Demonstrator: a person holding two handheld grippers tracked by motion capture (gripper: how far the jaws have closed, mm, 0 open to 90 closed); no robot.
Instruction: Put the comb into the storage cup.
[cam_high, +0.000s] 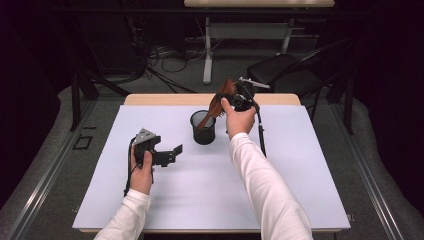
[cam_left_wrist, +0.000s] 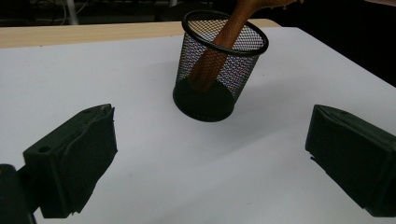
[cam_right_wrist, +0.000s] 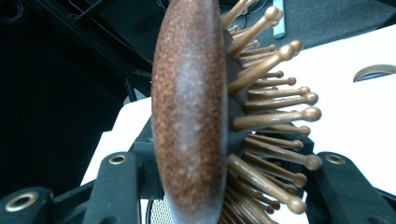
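No lettering, label, brand mark, number or sign can be read anywhere in these views. The wooden hairbrush shows bare grain and plain pins, the black mesh cup carries no tag, and the white sheet on the counter is blank. The black bodies of the left hand-held gripper and the right hand-held gripper show no legible marking at this sharpness.
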